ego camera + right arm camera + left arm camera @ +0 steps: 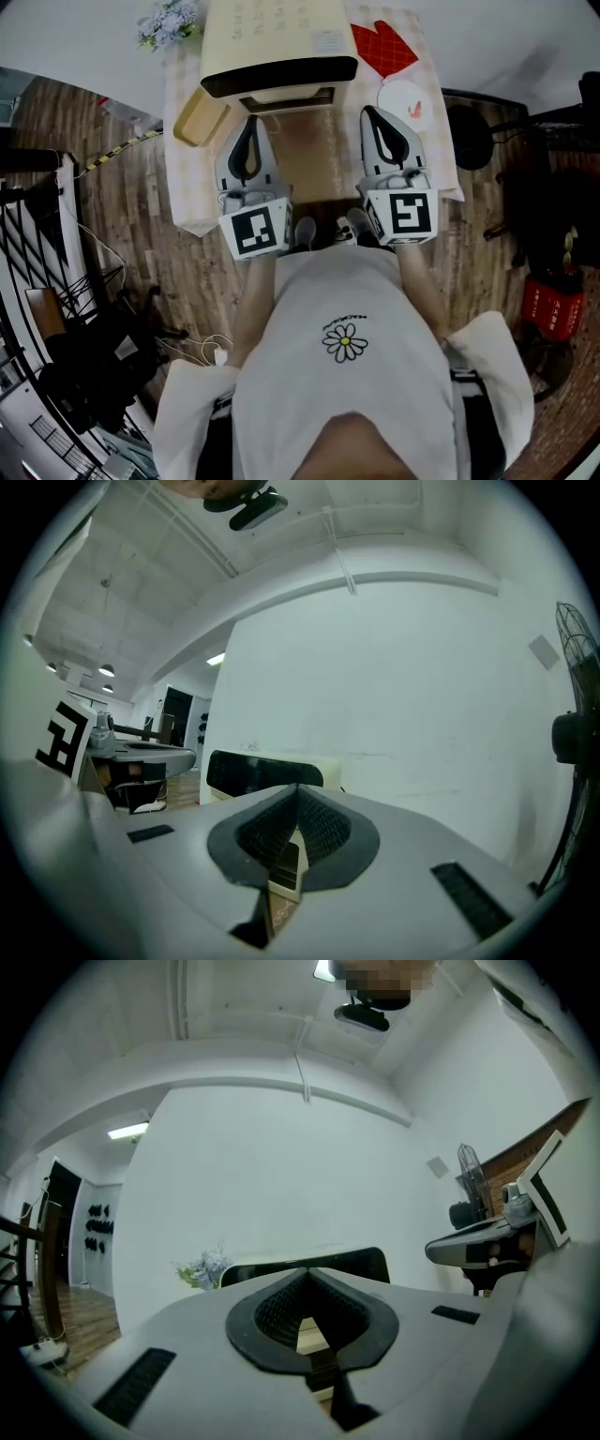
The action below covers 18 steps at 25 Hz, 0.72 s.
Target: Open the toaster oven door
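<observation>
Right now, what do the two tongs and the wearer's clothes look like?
The left tongs and right tongs have pale grey shells that taper to a tip, with black ribbed pads lining a teardrop opening. The left cube and right cube are white with black square markers. The person wears a white top with a daisy print.

A small table (190, 197) under a pale checked cloth stands on a wood-plank floor (103, 234). On the cloth lie 1 red oven mitt (382, 47) at the far right corner, a round white plate (403, 103) with an orange mark just in front of the mitt, a tan wooden board (199, 117) at the left edge, and a bunch of pale blue flowers (169, 21) at the far left corner. Right of the table stands 1 black fan (469, 136) with a red container (553, 305) nearer on the floor, while to the left a yellow-and-black striped strip (117, 150) crosses the planks, with white cables (202, 349) nearer.
</observation>
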### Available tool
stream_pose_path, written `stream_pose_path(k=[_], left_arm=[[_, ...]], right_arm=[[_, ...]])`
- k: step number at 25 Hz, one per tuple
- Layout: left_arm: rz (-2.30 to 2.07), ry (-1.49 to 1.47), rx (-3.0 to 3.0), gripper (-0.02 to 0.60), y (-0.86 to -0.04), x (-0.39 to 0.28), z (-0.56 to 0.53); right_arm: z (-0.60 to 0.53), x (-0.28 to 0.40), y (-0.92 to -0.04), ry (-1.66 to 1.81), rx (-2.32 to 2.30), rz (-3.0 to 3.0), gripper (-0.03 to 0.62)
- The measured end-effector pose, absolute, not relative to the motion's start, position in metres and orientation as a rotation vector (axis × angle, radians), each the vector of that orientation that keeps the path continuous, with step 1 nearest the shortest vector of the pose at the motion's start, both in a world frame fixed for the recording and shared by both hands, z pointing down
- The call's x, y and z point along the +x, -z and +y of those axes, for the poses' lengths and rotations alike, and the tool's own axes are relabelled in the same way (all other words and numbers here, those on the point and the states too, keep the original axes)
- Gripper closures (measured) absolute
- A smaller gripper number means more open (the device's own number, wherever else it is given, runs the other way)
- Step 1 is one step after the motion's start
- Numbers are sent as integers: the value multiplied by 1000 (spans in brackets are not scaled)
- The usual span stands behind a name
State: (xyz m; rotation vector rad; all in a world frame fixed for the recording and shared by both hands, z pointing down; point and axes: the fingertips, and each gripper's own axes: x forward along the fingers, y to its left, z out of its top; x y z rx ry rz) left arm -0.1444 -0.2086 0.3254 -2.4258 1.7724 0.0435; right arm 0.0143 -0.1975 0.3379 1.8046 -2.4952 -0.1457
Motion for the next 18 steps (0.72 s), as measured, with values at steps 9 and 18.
stream_pose_path(k=[9, 18], left_arm=[[1667, -39, -2396, 563, -306, -139, -207], [1083, 329, -2280, 383, -270, -103, -240]], right_arm=[[-198, 17, -339, 115, 1817, -2502, 583], [-189, 13, -338, 116, 1782, -2536, 584]])
